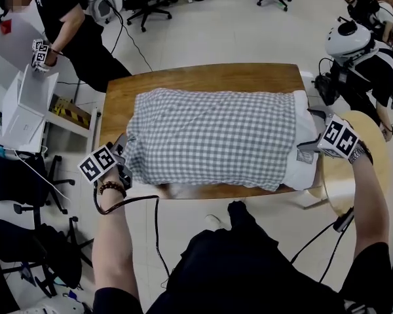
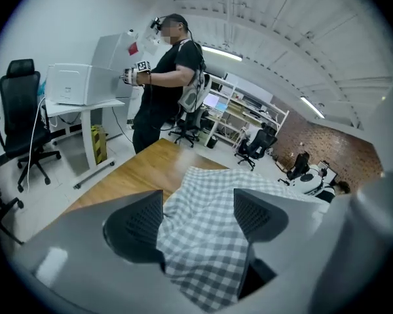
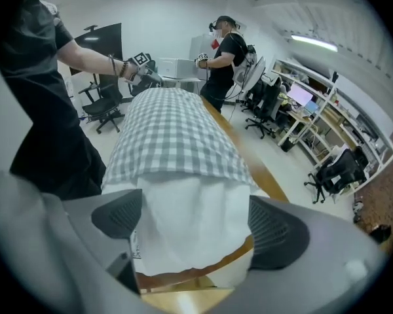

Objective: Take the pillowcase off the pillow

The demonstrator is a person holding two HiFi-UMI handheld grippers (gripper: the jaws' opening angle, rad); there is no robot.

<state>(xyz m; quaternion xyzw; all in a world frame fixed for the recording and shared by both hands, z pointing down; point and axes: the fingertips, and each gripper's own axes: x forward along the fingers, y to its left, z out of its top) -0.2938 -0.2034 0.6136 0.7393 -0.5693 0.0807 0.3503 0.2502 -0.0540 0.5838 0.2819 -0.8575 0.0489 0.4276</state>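
Wooden table (image 1: 203,77) in an open office carries the checked pillowcase (image 1: 213,133), which covers nearly all the pillow (image 1: 306,142); only 1 white end shows at the table's right end. Both sets of jaws are released: the left gripper (image 2: 198,218) straddles the case's corner at the table's left end, and the right gripper (image 3: 196,224) straddles the bare pillow end. By my judgement, almost all the stripping remains.

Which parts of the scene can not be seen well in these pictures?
- Pillow: head view, the pillowcase covers all but its white end.
- Table: head view, the pillow covers most of its top.
- Pillow's label: right gripper view, print too small to read.
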